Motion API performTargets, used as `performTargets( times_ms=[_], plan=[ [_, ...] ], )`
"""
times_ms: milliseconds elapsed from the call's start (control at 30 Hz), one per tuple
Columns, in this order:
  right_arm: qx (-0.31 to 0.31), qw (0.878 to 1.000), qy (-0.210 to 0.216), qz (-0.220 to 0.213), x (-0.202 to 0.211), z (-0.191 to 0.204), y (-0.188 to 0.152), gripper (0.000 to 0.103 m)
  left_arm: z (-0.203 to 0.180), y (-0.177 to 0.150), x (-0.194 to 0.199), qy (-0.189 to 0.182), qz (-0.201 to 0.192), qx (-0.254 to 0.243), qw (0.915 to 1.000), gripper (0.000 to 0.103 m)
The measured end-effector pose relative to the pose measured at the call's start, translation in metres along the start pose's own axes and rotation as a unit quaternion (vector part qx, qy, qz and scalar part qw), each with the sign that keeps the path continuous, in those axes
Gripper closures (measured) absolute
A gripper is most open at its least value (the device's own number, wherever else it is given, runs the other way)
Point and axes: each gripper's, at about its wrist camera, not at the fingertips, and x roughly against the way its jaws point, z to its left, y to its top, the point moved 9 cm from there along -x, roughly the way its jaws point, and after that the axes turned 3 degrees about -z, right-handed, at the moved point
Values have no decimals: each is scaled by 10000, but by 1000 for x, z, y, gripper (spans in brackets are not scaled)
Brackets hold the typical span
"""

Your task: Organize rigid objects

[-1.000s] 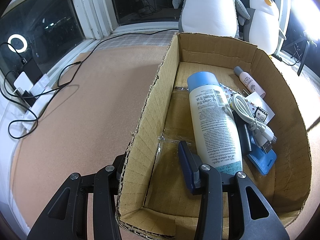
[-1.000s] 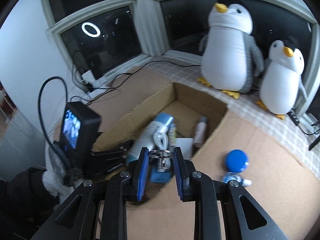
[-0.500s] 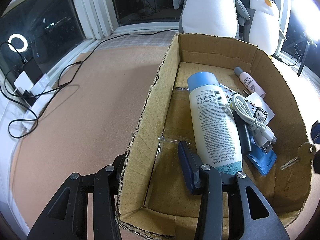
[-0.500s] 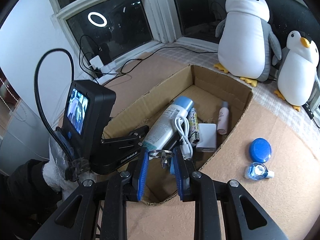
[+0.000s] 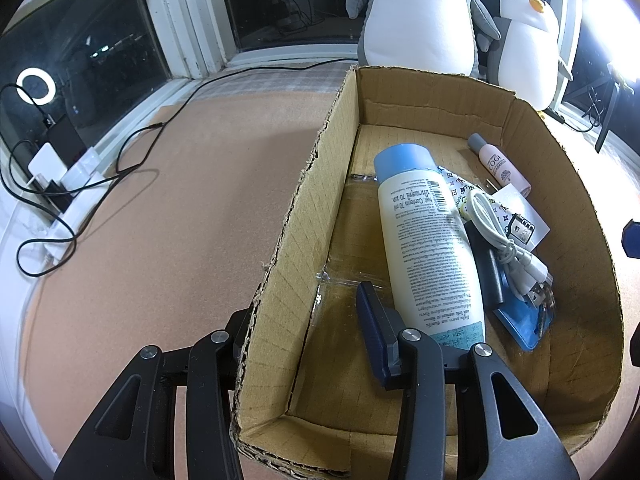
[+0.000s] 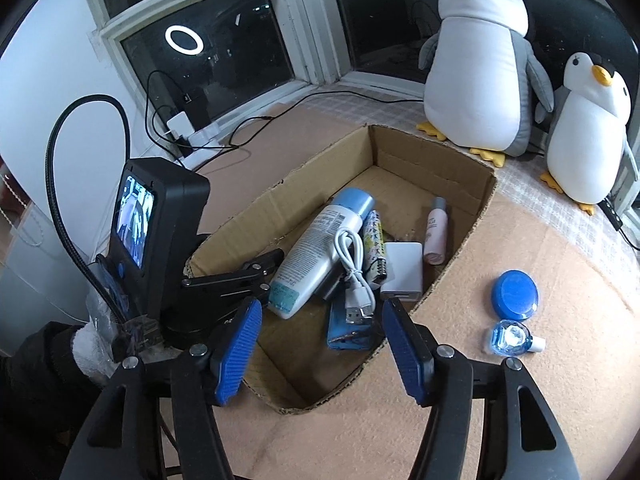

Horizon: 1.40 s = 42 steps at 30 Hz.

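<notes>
Left wrist view: your left gripper straddles the near left wall of the box, one finger outside, the blue-padded finger inside; the jaws look clamped on that wall. In the box lie a white bottle with a blue cap, a pink bottle near the far right wall, a white cable, a black item beside the bottle and a blue case. Keys rest on the case beside the cable's plug. Two penguins stand behind the box.

Right wrist view: your right gripper hovers above the box's near corner, jaws wide apart and holding nothing. Below it are the blue case, cable, white bottle, a patterned tube, a white block and the pink bottle. On the worktop, right of the box, lie a blue lid and, just before it, a small clear-blue bottle.
</notes>
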Motion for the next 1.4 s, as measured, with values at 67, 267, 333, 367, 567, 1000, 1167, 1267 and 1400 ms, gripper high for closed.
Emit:
performTargets(
  times_ms=[67,267,333,367,567,1000,1167,1267,1400],
  plan=[
    [-4,10000,-14,21,0,-1,-1,43,0,0,0,1,-1,0,10000,61],
    [-52,10000,-64,17,4,-6,-4,43,0,0,0,1,-1,0,10000,61],
    [-74,9999,-100,3,6,-9,-5,43,0,0,0,2,-1,1,10000,61],
    [-83,9999,-116,-10,7,-10,-5,43,0,0,0,3,-1,0,10000,61],
    [-261,9991,-309,-96,15,-31,-6,43,0,0,0,1,-3,-1,10000,61],
    [-868,9915,-964,-80,26,-110,-22,43,0,0,0,2,-1,2,10000,61],
    [-983,9892,-1084,25,20,-133,-28,43,0,0,0,2,-2,2,10000,61],
    [-1000,9880,-1174,112,13,-144,-32,43,0,0,0,1,-2,5,10000,61],
    [-1016,9864,-1270,222,3,-152,-38,43,0,0,0,2,-3,-3,10000,61]
  ],
)
